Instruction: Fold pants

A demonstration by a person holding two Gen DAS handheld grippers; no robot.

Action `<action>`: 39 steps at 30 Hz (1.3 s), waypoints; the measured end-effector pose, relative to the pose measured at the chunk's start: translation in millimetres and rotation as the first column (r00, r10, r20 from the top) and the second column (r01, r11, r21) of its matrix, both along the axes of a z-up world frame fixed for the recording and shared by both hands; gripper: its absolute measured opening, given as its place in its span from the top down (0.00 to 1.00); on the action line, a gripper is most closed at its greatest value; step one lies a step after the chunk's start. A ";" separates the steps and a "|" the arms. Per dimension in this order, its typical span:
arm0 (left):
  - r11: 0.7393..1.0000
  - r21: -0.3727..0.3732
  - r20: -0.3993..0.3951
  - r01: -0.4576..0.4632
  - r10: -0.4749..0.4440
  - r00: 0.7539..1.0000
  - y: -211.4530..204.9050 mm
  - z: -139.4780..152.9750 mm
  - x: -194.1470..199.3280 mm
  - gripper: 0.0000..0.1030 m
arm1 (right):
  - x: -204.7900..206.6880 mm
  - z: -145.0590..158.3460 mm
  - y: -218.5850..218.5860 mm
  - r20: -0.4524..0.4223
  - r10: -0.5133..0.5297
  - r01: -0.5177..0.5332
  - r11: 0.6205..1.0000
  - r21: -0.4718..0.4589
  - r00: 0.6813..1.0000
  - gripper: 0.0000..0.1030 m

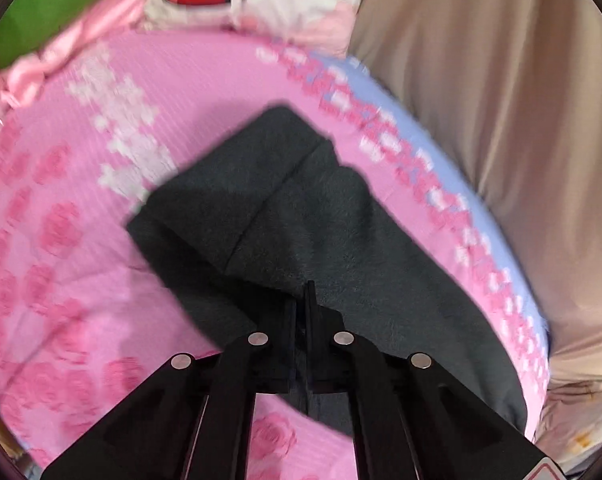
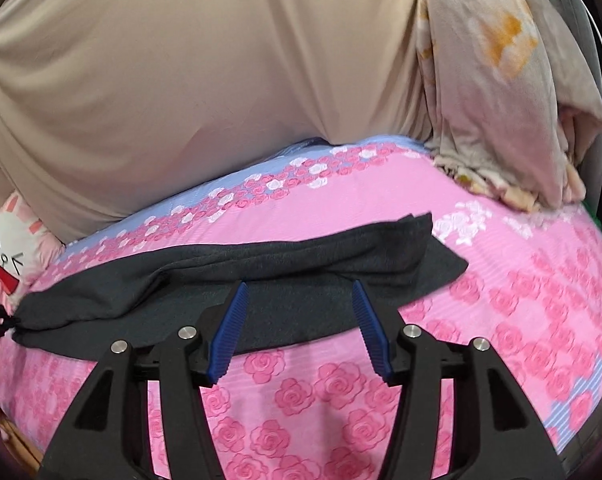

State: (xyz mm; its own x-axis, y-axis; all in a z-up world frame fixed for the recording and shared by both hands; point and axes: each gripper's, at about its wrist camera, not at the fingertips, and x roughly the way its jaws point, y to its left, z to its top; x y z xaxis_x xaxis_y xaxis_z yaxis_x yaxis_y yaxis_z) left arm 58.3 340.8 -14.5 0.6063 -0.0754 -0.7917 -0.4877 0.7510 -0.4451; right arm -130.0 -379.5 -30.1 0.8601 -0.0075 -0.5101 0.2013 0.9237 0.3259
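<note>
Both tongs are in view over a bed covered with a pink rose-print bedspread (image 2: 501,320). Left tongs (image 1: 304,312) are clenched, their black fingers pressed together with a pinch of dark grey fabric between them — the cloth belongs to the pants (image 1: 285,216), which spread away from the fingers toward the far side of the bed, with a seam line running along the nearer leg. Right tongs (image 2: 299,320) are released, the two blue ribbed pads (image 2: 229,332) standing well apart and holding nothing; they hover just at the near edge of the pants (image 2: 261,276), which in this view lie as a long folded band across the bedspread, one layer doubled over another, the left end bunched near the frame's edge and the right end squared off. A pale blue strip with small roses borders the bedspread at the far side. Behind it hangs a beige curtain (image 2: 201,92). A cartoon-face pillow (image 2: 9,256) sits at the left end of the bed, and a faded floral blanket (image 2: 501,100) is heaped at the right end. The left wrist view is somewhat blurred.
</note>
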 end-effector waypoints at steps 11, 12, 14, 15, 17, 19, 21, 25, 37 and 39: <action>0.998 0.059 -0.083 0.004 0.001 0.997 7.2 -9.5 -7.2 0.98 | 64.2 -23.1 -48.5 -0.098 -0.015 0.042 0.961 0.274 0.995 0.49; 0.999 0.052 -0.085 0.003 0.002 0.996 7.9 -11.1 -6.7 0.98 | 71.7 -25.4 -56.7 -0.117 -0.039 0.072 0.953 0.293 0.992 0.47; 0.999 0.043 -0.089 0.001 0.003 0.996 10.4 -12.1 -6.8 0.98 | 84.4 -31.2 -69.7 -0.168 -0.089 0.139 0.938 0.316 0.982 0.43; 0.999 0.042 -0.091 0.004 0.000 0.996 10.5 -12.3 -5.9 0.98 | 92.8 -33.4 -74.4 -0.197 -0.114 0.171 0.939 0.298 0.974 0.43; 0.999 0.053 -0.097 0.007 -0.002 0.995 9.4 -11.8 -2.7 0.98 | 106.7 -28.7 -72.7 -0.216 -0.159 0.195 0.968 0.157 0.964 0.82; 0.998 0.063 -0.098 0.009 -0.002 0.995 8.1 -9.4 0.3 0.98 | 111.4 -15.7 -74.0 -0.170 -0.133 0.159 0.976 0.147 0.976 1.00; 0.997 0.079 -0.079 0.007 -0.001 0.997 7.0 0.3 0.4 0.98 | 93.9 23.4 -72.6 -0.019 -0.138 0.139 0.984 0.114 0.990 1.00; 0.994 0.111 -0.053 0.013 -0.007 0.999 4.7 13.6 -2.7 0.97 | 59.5 46.2 -88.1 0.048 -0.177 0.174 0.983 0.065 0.983 1.00; 0.988 0.149 -0.140 0.026 -0.005 0.990 0.2 -14.7 3.2 0.97 | 85.4 -24.2 -91.9 -0.247 -0.144 0.252 0.834 0.491 0.958 0.52; 0.989 0.145 -0.139 0.028 -0.007 0.990 0.6 -15.7 2.9 0.97 | 103.8 -29.3 -95.8 -0.295 -0.160 0.296 0.808 0.509 0.942 0.48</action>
